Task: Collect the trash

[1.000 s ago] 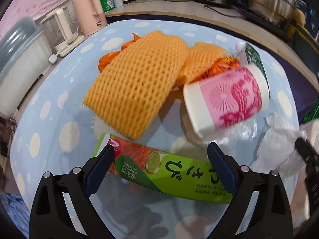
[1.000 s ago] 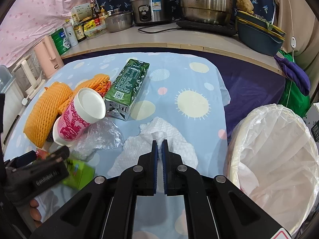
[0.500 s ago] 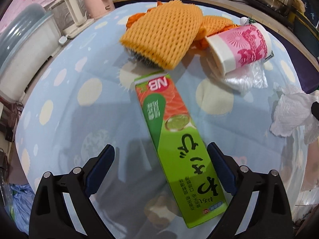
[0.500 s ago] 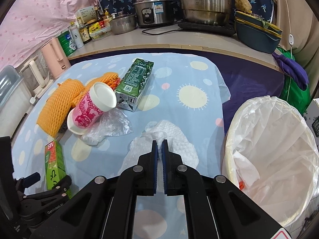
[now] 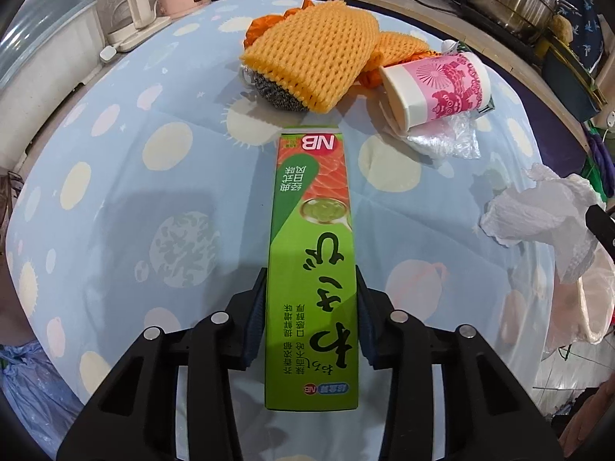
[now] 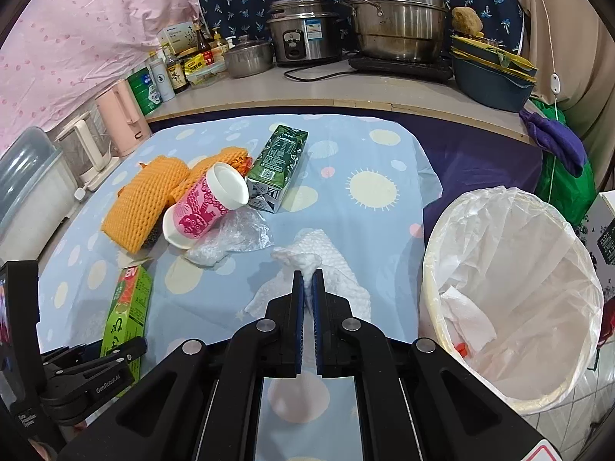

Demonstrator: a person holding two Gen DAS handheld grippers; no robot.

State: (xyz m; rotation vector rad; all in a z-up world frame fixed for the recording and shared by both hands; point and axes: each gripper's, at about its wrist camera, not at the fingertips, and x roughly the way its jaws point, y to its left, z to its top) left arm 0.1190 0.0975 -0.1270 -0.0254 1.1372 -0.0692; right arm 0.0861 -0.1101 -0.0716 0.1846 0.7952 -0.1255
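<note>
Running straight away from the left gripper [image 5: 311, 322] along its own pointing line, the green wasabi box [image 5: 312, 269] is seen lying flat on the table, its long axis in line with the fingers and its near half set between the jaws, which are closing on its two long sides with the blue pads already at the cardboard. The right gripper [image 6: 308, 288] is clamped on a bunched edge of the white paper towel [image 6: 326, 265], the rest of which trails on the cloth. The bin [image 6: 511, 296], lined with a clear bag and already holding some paper, stands just off the table edge on the right side, so it is judged that the towel is much the nearer to disposal, while the box would have to be carried across the table, past the right gripper. Beyond the box, a pile of remaining trash is gathered: an orange foam net [image 5: 311, 65] resting over a steel scourer [image 5: 280, 92], a pink paper cup [image 5: 438, 84] tipped on its side, crumpled clear plastic [image 5: 446, 138] touching the cup, and a dark green drink carton [image 6: 278, 165] lying flat just behind the cup. The surface is covered by a pale blue cloth [image 5: 153, 199] printed with suns and planets. Farther back, a worktop is lined with a pink kettle [image 6: 119, 115], bottles, a rice cooker [image 6: 303, 34] and stacked steel pots [image 6: 396, 19].
</note>
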